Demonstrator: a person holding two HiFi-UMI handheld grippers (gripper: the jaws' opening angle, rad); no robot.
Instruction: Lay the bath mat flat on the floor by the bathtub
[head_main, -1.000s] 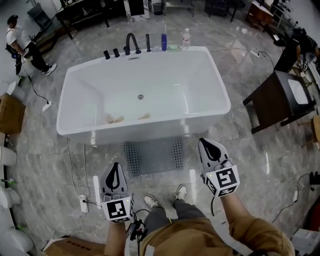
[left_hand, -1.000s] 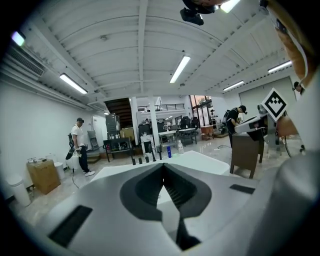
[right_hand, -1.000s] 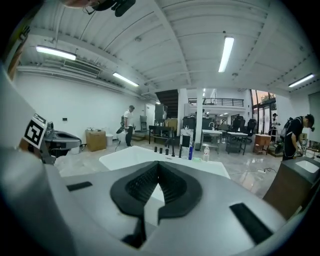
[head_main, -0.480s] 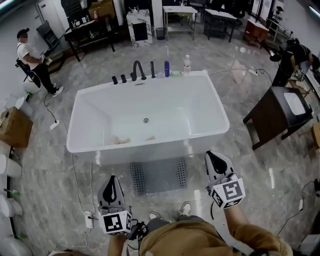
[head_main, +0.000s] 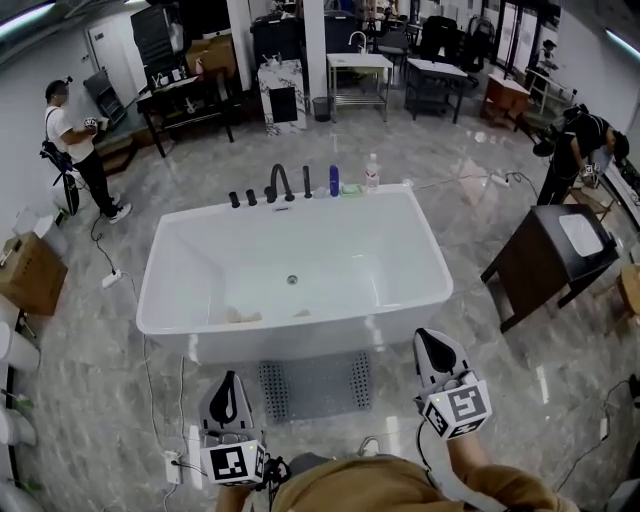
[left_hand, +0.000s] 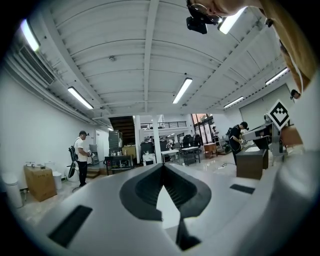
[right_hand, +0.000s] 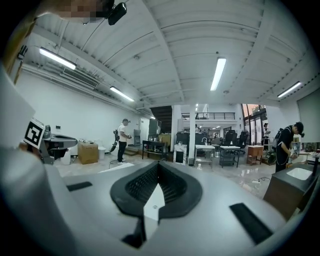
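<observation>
The white bathtub (head_main: 300, 335) stands mid-floor, and the gray bath mat (head_main: 315, 385) lies flat on the tiles just beside its near wall. Nearer still, the left gripper (head_main: 229, 382) and right gripper (head_main: 433, 342) hang either side of the mat, jaws pressed together on nothing. Labels on the blue bottle (head_main: 334, 181) and clear bottle (head_main: 372, 172) at the tub's far rim are too small to read.

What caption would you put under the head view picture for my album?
Bath mat lies flat beside the white bathtub; left gripper and right gripper shut and empty.
</observation>
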